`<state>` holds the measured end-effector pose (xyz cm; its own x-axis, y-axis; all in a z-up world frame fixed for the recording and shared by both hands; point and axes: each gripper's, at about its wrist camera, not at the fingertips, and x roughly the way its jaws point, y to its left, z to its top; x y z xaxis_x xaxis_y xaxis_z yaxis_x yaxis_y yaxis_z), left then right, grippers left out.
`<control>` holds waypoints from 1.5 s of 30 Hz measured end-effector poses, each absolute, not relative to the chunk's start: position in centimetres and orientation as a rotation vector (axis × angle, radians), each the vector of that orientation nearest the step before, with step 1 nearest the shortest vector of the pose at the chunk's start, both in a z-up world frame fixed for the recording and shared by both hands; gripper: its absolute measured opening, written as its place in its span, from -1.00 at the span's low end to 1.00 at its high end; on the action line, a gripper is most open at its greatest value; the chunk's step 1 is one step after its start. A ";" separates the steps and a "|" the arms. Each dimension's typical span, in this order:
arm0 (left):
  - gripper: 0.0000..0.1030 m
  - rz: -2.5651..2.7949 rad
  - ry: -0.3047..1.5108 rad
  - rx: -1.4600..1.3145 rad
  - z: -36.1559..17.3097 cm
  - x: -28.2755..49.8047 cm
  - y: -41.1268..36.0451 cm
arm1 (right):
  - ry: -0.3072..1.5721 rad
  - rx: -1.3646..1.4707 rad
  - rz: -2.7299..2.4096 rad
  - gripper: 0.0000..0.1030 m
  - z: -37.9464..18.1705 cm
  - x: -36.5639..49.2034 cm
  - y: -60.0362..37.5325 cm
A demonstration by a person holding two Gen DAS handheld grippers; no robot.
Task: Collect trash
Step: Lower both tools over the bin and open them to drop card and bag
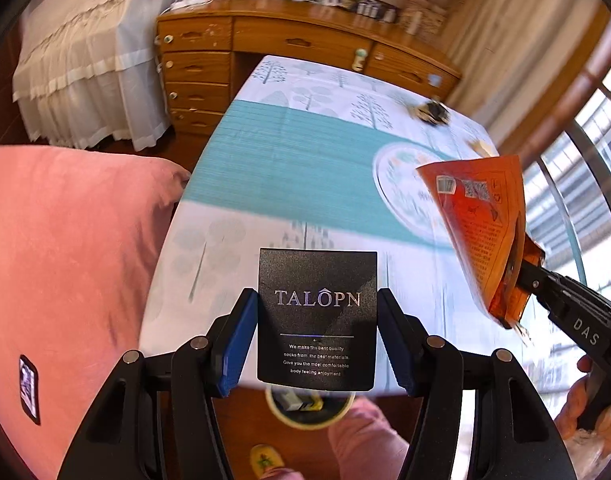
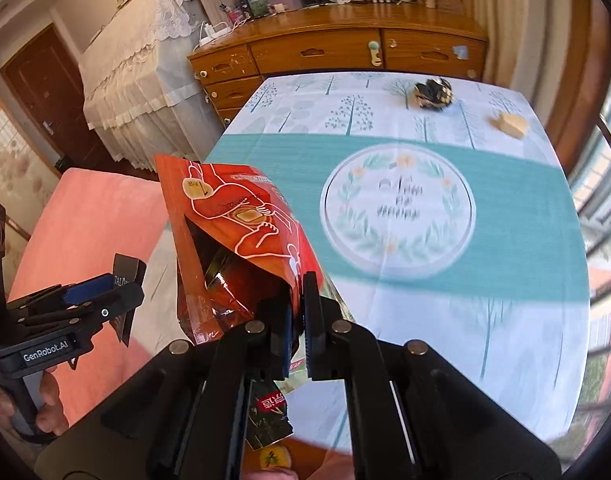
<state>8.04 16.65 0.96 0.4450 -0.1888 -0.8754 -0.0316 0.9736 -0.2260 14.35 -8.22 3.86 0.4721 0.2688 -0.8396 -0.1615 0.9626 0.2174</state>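
My left gripper [image 1: 317,304] is shut on a black "TALOPN" sock packet [image 1: 317,280], pinched upright between its blue pads above the near table edge. In the right wrist view the same left gripper [image 2: 105,292] and black packet [image 2: 125,270] show at the left. My right gripper [image 2: 299,292] is shut on the lower edge of an opened orange snack bag [image 2: 233,208]; the left wrist view has this right gripper [image 1: 521,276] and orange bag [image 1: 481,220] at the right. On the far side of the table lie a crumpled black-and-gold wrapper [image 2: 433,94] and a beige scrap [image 2: 511,124].
The table wears a white and teal tree-print cloth [image 2: 425,320]. A round bin [image 1: 305,424] with items inside sits on the floor below the near edge. A dark green packet [image 2: 269,412] shows under my right fingers. Pink cushion [image 1: 65,260] left, wooden dresser [image 1: 305,40] behind.
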 end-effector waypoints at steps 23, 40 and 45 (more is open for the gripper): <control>0.15 -0.154 1.293 -0.141 -10.6 -7.9 16.9 | 1.347 0.077 0.221 -0.95 -7.3 -6.6 -3.4; 0.16 -0.129 1.388 -0.096 -39.9 -3.8 11.7 | 1.599 0.300 0.065 -0.95 -38.2 -5.6 -7.2; 0.16 -0.133 1.403 -0.082 -45.2 -2.6 10.8 | 1.597 0.375 0.029 -0.95 -43.4 -4.8 -7.9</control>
